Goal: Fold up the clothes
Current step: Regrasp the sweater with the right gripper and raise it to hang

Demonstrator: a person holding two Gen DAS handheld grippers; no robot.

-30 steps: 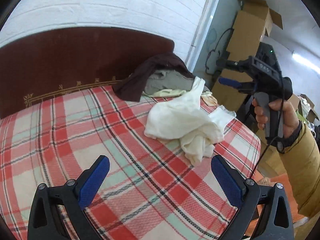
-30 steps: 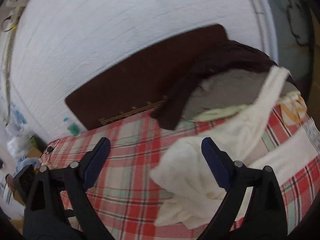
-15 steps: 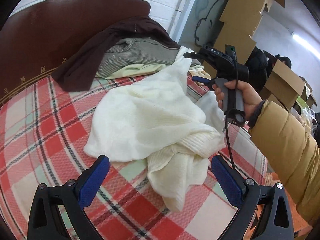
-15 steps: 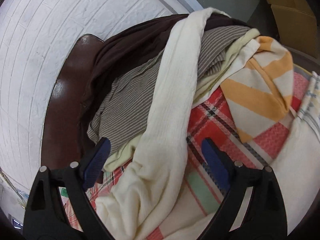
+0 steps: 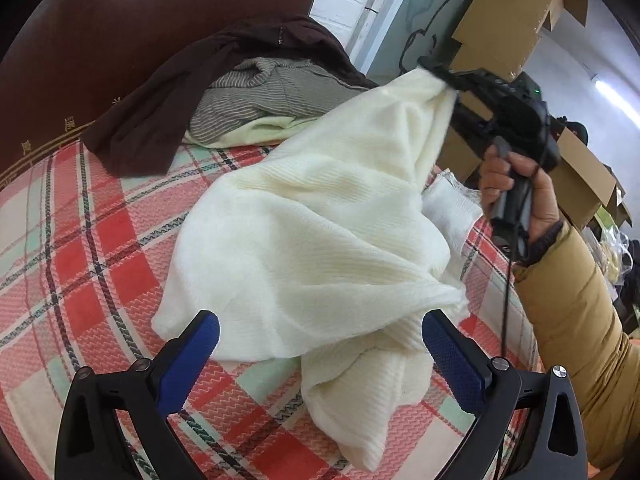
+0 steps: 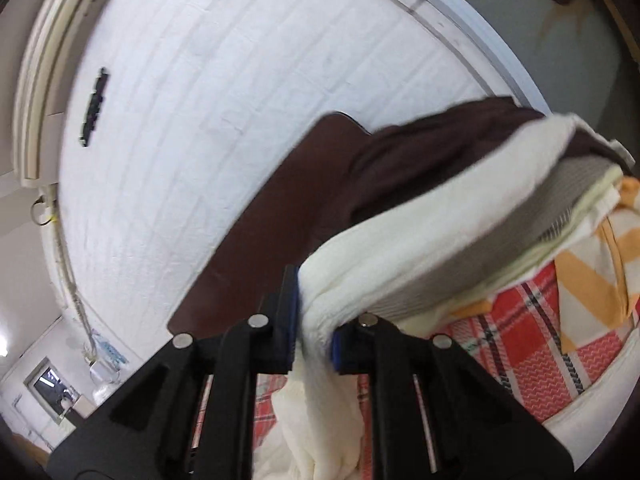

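Bedroom with white brick wall

A dark brown headboard (image 5: 120,40) stood against the white-painted brick wall (image 6: 240,100); cardboard boxes (image 5: 508,12) were stacked at upper right, an air conditioner (image 6: 44,80) hung upper left.

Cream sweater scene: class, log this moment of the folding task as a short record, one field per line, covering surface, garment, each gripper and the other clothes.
surface: plaid bedspread
garment: cream sweater, crumpled, one end lifted
right gripper: shut on cream sweater
left gripper: open, low over the sweater's near edge
other clothes: brown garment and grey striped top piled by the headboard
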